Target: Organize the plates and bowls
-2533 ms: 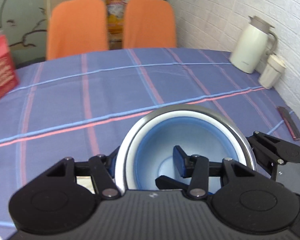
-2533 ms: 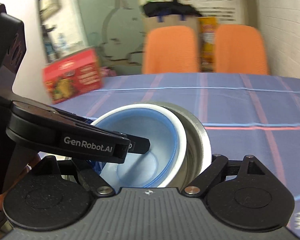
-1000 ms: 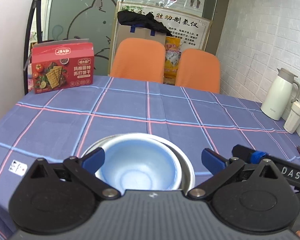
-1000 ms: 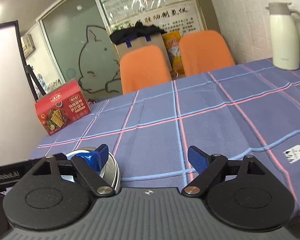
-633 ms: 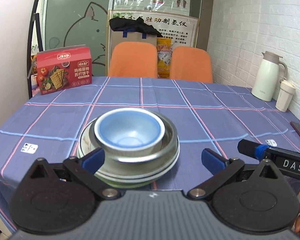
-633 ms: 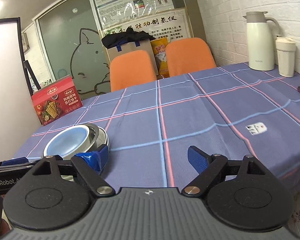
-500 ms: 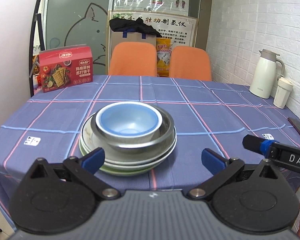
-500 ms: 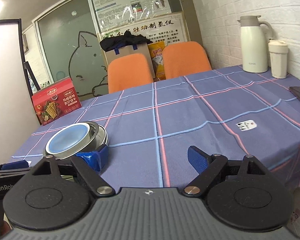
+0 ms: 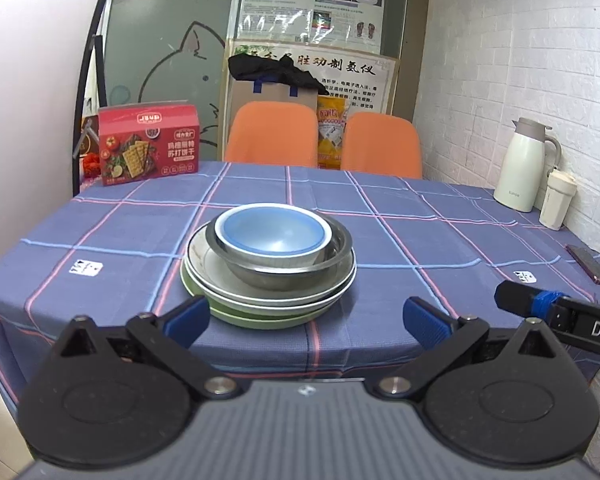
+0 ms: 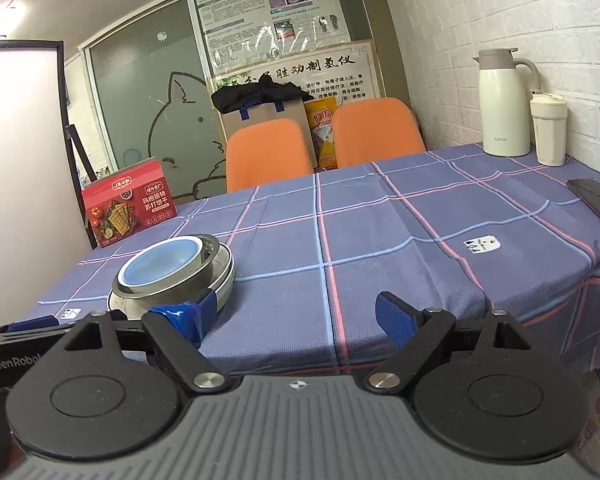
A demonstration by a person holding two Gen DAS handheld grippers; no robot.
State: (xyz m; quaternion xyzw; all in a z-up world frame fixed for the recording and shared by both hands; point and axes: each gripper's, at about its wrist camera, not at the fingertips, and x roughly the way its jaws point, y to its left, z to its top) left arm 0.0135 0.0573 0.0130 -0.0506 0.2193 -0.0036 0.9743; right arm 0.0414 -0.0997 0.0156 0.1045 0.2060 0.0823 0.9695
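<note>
Listing, by size: one table in plaid cloth; two orange chairs; one red cracker box; one stack of plates (count unclear) carrying one steel bowl and one blue bowl nested inside. Left gripper spread wide, empty, stack just ahead. Right gripper likewise spread, stack to its left.

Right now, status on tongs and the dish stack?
Left tongs open, empty. Right tongs open, empty. Blue-lined bowl nested in steel bowl atop stacked steel plates and green plate. Nothing near the stack.
</note>
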